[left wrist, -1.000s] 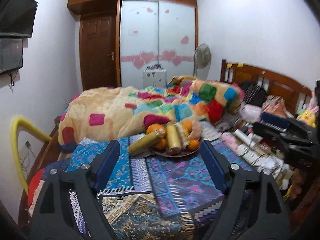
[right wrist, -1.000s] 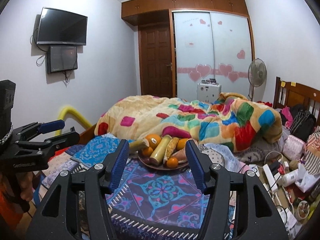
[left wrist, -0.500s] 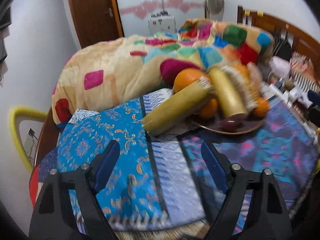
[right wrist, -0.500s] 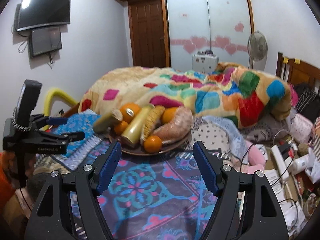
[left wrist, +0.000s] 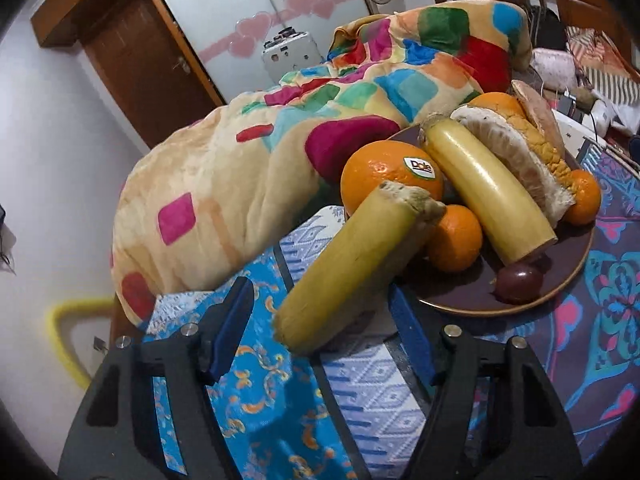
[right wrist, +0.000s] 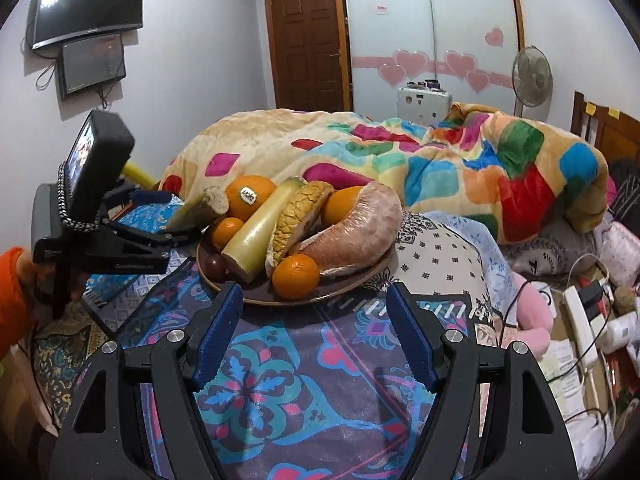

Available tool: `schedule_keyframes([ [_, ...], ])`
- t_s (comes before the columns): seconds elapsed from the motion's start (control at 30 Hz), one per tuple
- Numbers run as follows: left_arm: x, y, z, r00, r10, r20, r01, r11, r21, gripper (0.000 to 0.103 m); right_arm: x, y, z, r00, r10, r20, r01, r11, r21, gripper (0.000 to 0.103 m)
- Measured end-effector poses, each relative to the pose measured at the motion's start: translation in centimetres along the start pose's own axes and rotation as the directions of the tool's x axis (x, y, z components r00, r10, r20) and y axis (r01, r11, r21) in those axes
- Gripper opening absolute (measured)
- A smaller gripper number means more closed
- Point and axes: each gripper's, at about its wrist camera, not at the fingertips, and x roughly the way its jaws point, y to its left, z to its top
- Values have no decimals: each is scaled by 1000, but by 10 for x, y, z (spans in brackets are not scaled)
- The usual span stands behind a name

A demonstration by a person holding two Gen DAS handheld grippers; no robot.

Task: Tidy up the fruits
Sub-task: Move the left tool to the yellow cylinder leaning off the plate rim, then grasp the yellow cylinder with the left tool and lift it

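Note:
A brown plate [left wrist: 560, 280] [right wrist: 340, 288] on the patterned cloth holds a big Dole orange [left wrist: 384, 176] [right wrist: 248, 196], small oranges [left wrist: 456, 236] [right wrist: 296, 276], a yellow banana-like piece [left wrist: 488, 196] [right wrist: 256, 232], a dark plum [left wrist: 518, 280] and bread-like pieces [right wrist: 352, 228]. A second yellow piece [left wrist: 352, 268] [right wrist: 196, 208] hangs off the plate's left edge. My left gripper [left wrist: 324, 340] is open, its jaws either side of that piece's lower end. It also shows in the right wrist view [right wrist: 136, 240]. My right gripper [right wrist: 316, 336] is open and empty just before the plate.
A colourful blanket [right wrist: 440, 160] lies heaped behind the plate. A blue folded cloth [left wrist: 256, 380] lies under my left gripper. Cables, a power strip [right wrist: 580, 320] and clutter lie at the right. A TV [right wrist: 84, 4] hangs on the left wall.
Both grippers moved forward toward the plate. My left gripper closed in on the overhanging yellow piece, which now sits between its open jaws.

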Motion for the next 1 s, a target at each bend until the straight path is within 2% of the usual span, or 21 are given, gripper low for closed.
schedule_keyframes([
  [0.1, 4, 6, 2, 997, -79, -21, 79, 997, -21, 50, 0, 1, 0, 1000, 0, 6, 0, 1000, -7, 71],
  [0.27, 7, 0, 2, 998, -54, -23, 54, 998, 16, 48, 0, 0, 0, 1000, 6, 7, -6, 1000, 0, 71],
  [0.37, 6, 2, 4, 998, -49, -36, 49, 999, -7, 45, 0, 0, 1, 1000, 7, 7, -7, 1000, 2, 71],
  [0.47, -2, 7, 6, 997, -64, -50, 62, 997, -36, 37, 0, 0, 1, 1000, 9, 10, -9, 1000, 3, 71],
  [0.5, -5, 9, 7, 994, -92, -60, 89, 995, -45, 27, 0, -1, 1, 1000, 9, 9, -9, 1000, 3, 71],
  [0.53, -12, 11, 7, 989, -134, -62, 130, 990, -57, 0, 1, -1, 1, 1000, 10, 7, -10, 1000, 3, 71],
  [0.57, -15, 13, 7, 979, -191, -76, 186, 980, -72, 0, 1, 0, 1, 1000, 10, 7, -10, 1000, 2, 71],
  [0.6, -16, 15, 8, 959, -263, -107, 253, 962, -101, 0, 1, 0, 1, 1000, 10, 8, -10, 1000, 1, 71],
  [0.63, -17, 14, 8, 955, -272, -121, 260, 960, -105, 0, 2, 0, 2, 1000, 7, 8, -7, 1000, 0, 71],
  [0.7, -19, 10, 8, 963, -244, -118, 235, 969, -82, 0, 2, 0, 1, 1000, 5, 11, -5, 1000, 0, 71],
  [0.77, -24, 9, 9, 973, -216, -82, 211, 975, -63, 2, 1, 0, 1, 1000, 7, 15, -7, 1000, 5, 71],
  [0.8, -27, 10, 9, 977, -205, -58, 202, 978, -55, 9, 1, -1, 1, 1000, 10, 14, -10, 1000, 9, 71],
  [0.87, -29, 12, 9, 979, -201, -38, 199, 979, -42, 35, 2, -3, 0, 1000, 21, 9, -21, 1000, 13, 71],
  [0.9, -28, 13, 9, 984, -178, -30, 177, 984, -28, 59, 3, -3, 1, 1000, 26, 5, -26, 1000, 12, 71],
  [0.93, -26, 12, 8, 987, -157, -21, 156, 988, -14, 70, 3, -2, 1, 1000, 29, 3, -29, 1000, 10, 71],
  [1.0, -17, 10, 6, 993, -116, -29, 117, 992, 42, 71, 3, -1, 0, 1000, 30, 3, -30, 1000, 4, 71],
])
